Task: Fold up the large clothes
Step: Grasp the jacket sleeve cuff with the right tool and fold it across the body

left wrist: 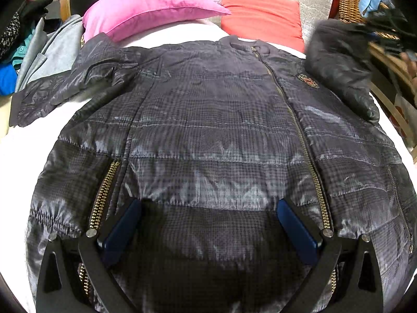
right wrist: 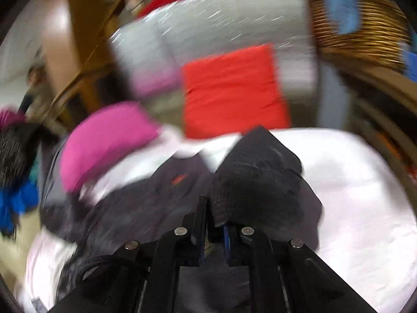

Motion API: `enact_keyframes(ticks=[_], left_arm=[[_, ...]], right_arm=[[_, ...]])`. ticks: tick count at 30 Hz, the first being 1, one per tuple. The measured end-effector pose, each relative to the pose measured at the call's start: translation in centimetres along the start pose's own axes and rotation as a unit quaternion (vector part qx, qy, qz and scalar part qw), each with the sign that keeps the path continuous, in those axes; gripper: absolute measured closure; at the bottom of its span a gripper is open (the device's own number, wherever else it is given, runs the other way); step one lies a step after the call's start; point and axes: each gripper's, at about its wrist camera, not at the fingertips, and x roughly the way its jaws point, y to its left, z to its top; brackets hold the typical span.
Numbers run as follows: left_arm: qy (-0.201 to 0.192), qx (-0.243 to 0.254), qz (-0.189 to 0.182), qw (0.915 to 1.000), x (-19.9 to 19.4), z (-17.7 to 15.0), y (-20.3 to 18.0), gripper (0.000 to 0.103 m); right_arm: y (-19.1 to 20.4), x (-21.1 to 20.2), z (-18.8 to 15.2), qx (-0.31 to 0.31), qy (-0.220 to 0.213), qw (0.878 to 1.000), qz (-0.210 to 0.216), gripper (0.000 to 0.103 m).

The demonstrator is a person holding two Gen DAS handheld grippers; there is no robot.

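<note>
A dark quilted jacket (left wrist: 208,130) lies face up and zipped on a white bed (left wrist: 182,31), collar toward the pillows. Its left sleeve (left wrist: 65,86) lies spread out to the side. Its right sleeve (left wrist: 338,67) is lifted off the bed. My left gripper (left wrist: 208,216) is open and hovers over the jacket's lower front, its blue pads wide apart. My right gripper (right wrist: 215,219) is shut on the end of the right sleeve (right wrist: 258,172) and holds it up over the jacket (right wrist: 146,208). The right wrist view is motion-blurred.
A pink pillow (left wrist: 148,10) and a red cushion (left wrist: 260,15) lie at the head of the bed. A pile of clothes (left wrist: 31,52) sits at the left. A wicker basket (left wrist: 351,2) and a wooden frame (left wrist: 391,78) stand at the right.
</note>
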Motion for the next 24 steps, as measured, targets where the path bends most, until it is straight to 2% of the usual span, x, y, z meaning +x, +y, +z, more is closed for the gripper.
enact_keyframes(ticks=[1,2,3,4,7,13,16,18,19,21,24], left_arm=[[0.000,0.000,0.000,1.0000,0.0,0.0,0.0,0.000],[0.001,0.000,-0.001,1.0000,0.0,0.0,0.0,0.000],[0.001,0.000,0.000,1.0000,0.0,0.0,0.0,0.000],[0.001,0.000,0.000,1.0000,0.0,0.1,0.0,0.000],[0.002,0.002,0.003,1.0000,0.0,0.1,-0.1,0.000],[0.011,0.006,0.013,0.9998,0.2,0.2,-0.4,0.000],[0.030,0.007,0.023,0.9993,0.1,0.7,-0.6,0.000],[0.047,0.018,0.043,0.9978,-0.5,1.8,-1.2,0.000],[0.041,0.029,0.049,0.9976,-1.1,2.4,-1.7,0.000],[0.005,0.059,0.062,0.9963,-3.1,4.4,-3.3,0.000],[-0.024,0.118,0.069,0.9903,-4.3,8.2,-6.9,0.000]], right_arm=[[0.8,0.6,-0.7,-0.006,0.009,1.000,0.009,0.049],[1.8,1.4,-1.8,-0.010,0.022,1.000,0.020,0.033],[2.3,1.6,-2.6,-0.008,0.025,0.999,0.024,0.022],[2.7,1.2,-4.3,-0.002,0.030,0.999,0.034,0.022],[1.4,0.4,-6.4,0.045,0.033,0.997,0.056,0.022],[-3.8,-3.6,-10.1,0.122,0.001,0.991,0.056,0.022],[-6.1,-5.5,-11.7,0.152,-0.007,0.986,0.069,0.022],[-7.3,-6.9,-12.9,0.173,-0.021,0.982,0.078,0.022],[-8.2,-7.6,-13.5,0.182,-0.027,0.979,0.083,0.022],[-9.3,-8.1,-14.4,0.204,-0.040,0.973,0.096,0.022],[-10.5,-8.0,-15.6,0.233,-0.050,0.965,0.113,0.022]])
